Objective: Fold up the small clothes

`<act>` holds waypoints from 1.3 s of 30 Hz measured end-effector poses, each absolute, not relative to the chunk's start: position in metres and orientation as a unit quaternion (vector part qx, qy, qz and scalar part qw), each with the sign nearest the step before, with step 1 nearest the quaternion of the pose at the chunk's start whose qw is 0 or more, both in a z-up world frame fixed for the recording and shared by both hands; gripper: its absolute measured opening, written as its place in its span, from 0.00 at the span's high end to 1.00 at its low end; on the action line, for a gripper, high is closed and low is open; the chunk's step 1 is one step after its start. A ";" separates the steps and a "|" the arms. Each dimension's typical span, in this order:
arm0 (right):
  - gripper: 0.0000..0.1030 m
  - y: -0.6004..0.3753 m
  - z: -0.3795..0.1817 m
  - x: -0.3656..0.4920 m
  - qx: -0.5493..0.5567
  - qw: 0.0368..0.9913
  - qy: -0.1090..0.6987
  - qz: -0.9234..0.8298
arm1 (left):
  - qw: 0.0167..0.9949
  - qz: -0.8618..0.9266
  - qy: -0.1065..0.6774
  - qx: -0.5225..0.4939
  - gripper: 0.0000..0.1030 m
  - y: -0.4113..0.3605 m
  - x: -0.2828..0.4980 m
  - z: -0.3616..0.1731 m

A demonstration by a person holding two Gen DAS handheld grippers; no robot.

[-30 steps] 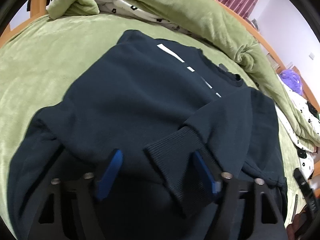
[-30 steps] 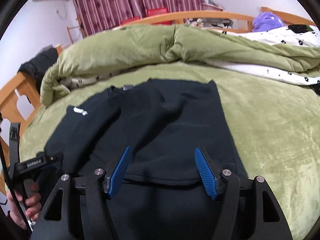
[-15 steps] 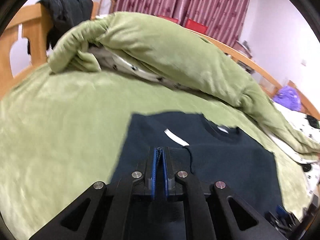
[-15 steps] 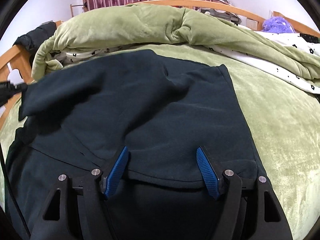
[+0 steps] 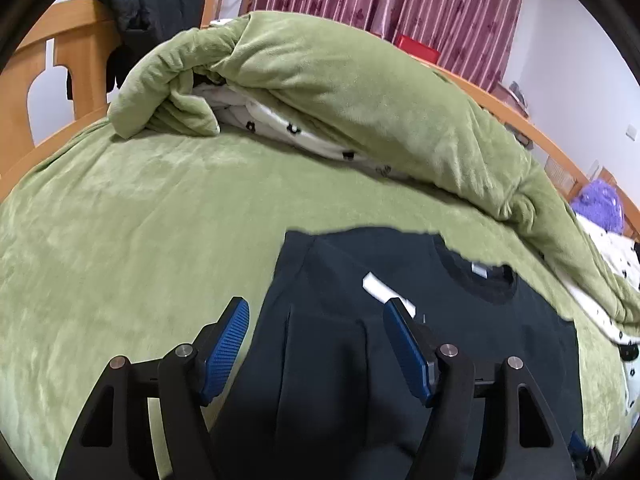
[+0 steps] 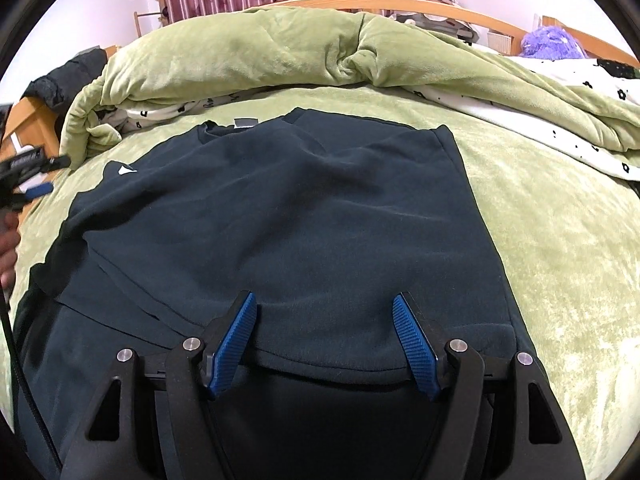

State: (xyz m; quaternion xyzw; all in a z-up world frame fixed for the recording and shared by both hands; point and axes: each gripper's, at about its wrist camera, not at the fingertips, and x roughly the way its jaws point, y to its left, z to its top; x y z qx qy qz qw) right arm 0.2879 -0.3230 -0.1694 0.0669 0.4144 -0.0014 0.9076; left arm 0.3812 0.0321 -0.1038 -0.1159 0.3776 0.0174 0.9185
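While the navy sweatshirt point(image 6: 304, 216) lies flat on the green bedspread point(image 5: 132, 220), L gripper point(image 5: 316, 344) jaws are opening w/ nothing pinched; R gripper point(image 6: 325, 344) spread wide over its hem, not gripping.

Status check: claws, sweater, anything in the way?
Left claw opening, empty. Right claw open over sweater hem. Sweater partly folded on bed; nothing blocking.

The left gripper point(image 5: 316, 320) points downward at a slant, its jaws opening and nothing clamped between the blue pads point(image 5: 224, 346). The right gripper point(image 6: 325, 320) (lower centre of its own view) is likewise angled down, jaws apart and empty. A hand point(image 6: 7, 246) shows at the left edge.
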 end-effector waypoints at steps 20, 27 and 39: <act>0.32 -0.339 -0.154 0.277 0.107 0.911 0.398 -0.001 | 0.867 -0.048 0.421 -0.263 0.34 0.014 0.326 -0.165; 0.32 -0.334 -0.164 0.286 0.096 0.906 0.413 0.001 | 0.861 -0.028 0.400 -0.314 0.56 0.028 0.363 -0.167; 0.41 -0.335 -0.173 0.289 0.027 0.897 0.437 -0.057 | 0.889 -0.059 0.354 -0.286 0.83 0.035 0.339 -0.104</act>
